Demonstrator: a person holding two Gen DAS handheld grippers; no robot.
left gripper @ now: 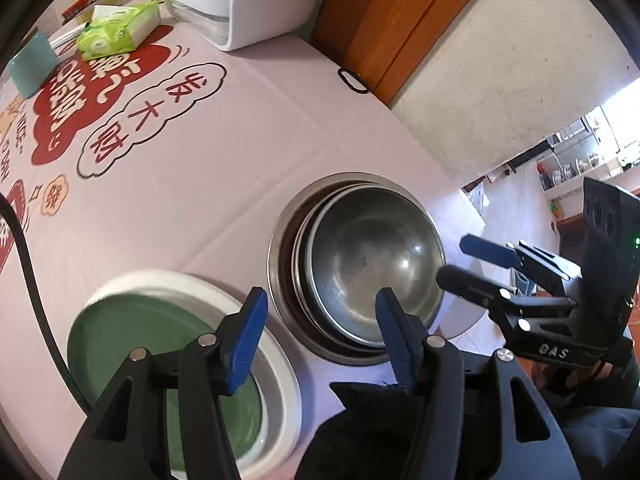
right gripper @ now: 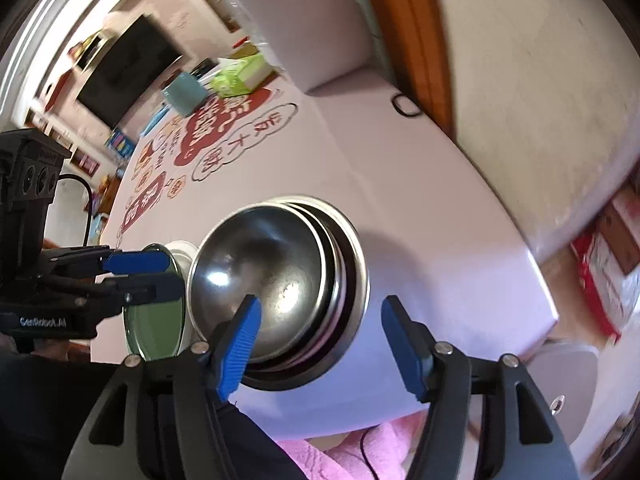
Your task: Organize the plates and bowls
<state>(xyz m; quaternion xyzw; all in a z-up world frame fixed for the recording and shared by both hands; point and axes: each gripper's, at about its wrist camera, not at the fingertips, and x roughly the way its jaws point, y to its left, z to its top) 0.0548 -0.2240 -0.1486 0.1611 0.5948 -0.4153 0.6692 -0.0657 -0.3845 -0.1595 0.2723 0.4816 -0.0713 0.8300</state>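
Bowls of shiny stainless steel (left gripper: 372, 264) sit nested in one stack on the pale printed tablecloth (left gripper: 224, 152), just beside a green plate (left gripper: 132, 344) resting on a white dish (left gripper: 288, 384). We hold our left gripper (left gripper: 320, 340) released between both stacks, our right gripper (right gripper: 320, 344) spread wide, empty, straddling the bowls' near rim. Right seems nearer, though blur leaves this unsure.
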